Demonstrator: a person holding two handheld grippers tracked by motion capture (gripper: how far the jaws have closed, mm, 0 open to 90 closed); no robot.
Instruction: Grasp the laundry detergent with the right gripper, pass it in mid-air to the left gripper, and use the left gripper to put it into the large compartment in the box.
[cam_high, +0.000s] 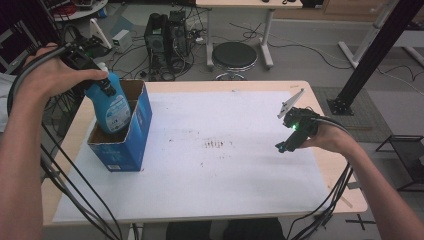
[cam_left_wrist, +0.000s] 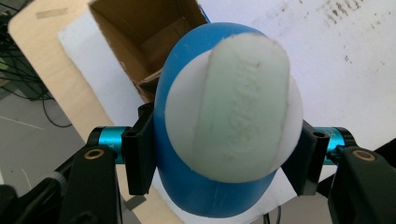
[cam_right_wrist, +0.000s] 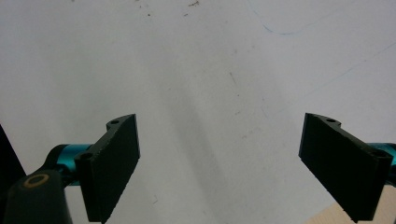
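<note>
At the table's left end, a blue bottle (cam_high: 111, 107) hangs half inside the open cardboard box (cam_high: 141, 131), its long axis tilted, base down in the opening. The left gripper (cam_high: 102, 82) clamps its upper body from above. Far right, the right gripper (cam_high: 290, 137) hovers empty, jaws spread, over white paper (cam_high: 225, 170).

Black round stool (cam_high: 234, 55) standing beyond table's far edge | computer tower (cam_high: 167, 36) sitting left of stool, cables trailing across floor | black wire rack (cam_high: 409, 161) standing at right
</note>
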